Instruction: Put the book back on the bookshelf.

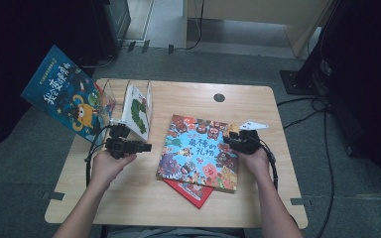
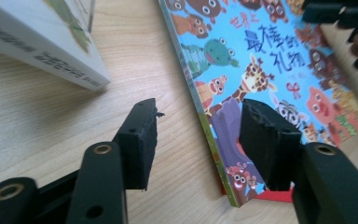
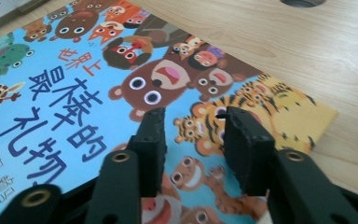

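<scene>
Picture book with cartoon animals lies flat on the table, over a red book. My left claw gapes wide across its near edge, gripping nothing. My right claw hovers above its far corner, jaws parted, empty.

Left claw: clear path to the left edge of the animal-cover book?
Probably yes. The left claw is open, low over the table, with the animal-cover book edge lying between its jaws' line of sight. Nothing stands between; the white book sits off to the side.
</scene>
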Action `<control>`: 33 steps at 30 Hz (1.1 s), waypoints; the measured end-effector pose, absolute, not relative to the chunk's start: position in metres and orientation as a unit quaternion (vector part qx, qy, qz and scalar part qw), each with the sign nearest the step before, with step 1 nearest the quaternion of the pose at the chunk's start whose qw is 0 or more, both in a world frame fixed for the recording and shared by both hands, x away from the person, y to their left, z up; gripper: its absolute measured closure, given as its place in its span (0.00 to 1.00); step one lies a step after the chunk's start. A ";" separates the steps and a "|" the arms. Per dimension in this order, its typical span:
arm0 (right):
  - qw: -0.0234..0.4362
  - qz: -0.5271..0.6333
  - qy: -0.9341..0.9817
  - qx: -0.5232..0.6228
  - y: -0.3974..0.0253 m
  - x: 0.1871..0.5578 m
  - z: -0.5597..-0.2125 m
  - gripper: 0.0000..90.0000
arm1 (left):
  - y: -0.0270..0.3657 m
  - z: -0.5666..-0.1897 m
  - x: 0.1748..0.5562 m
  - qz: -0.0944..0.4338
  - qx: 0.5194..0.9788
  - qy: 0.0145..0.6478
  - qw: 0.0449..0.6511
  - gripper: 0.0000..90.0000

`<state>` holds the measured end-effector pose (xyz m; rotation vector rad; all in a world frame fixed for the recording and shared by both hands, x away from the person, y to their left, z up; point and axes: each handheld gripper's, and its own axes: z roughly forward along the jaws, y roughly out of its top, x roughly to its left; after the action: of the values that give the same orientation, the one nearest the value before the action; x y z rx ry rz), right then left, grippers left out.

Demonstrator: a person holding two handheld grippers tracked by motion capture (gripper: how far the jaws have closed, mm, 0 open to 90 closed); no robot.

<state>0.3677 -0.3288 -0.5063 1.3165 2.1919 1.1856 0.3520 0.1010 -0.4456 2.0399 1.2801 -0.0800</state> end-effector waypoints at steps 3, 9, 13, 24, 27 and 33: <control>0.162 0.413 0.762 0.472 -0.336 0.365 -0.506 0.71 | 0.093 -0.449 0.350 -0.026 0.797 0.485 0.359 0.57; 0.167 0.407 0.750 0.495 -0.350 0.356 -0.505 0.81 | 0.080 -0.462 0.349 -0.041 0.805 0.472 0.357 0.63; 0.173 0.392 0.747 0.508 -0.357 0.350 -0.505 0.86 | 0.079 -0.470 0.349 -0.045 0.806 0.466 0.363 0.66; 0.163 0.378 0.738 0.535 -0.369 0.339 -0.510 0.93 | 0.070 -0.479 0.349 -0.051 0.816 0.450 0.360 0.74; 0.151 0.375 0.747 0.528 -0.365 0.339 -0.511 0.96 | 0.068 -0.483 0.349 -0.060 0.814 0.450 0.363 0.77; 0.162 0.363 0.751 0.527 -0.359 0.339 -0.510 1.00 | 0.069 -0.490 0.345 -0.060 0.826 0.436 0.352 0.93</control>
<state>0.3389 -0.3587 -0.5104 1.5047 2.1435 1.0369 0.3452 0.0687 -0.4899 2.1379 1.1274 -0.1542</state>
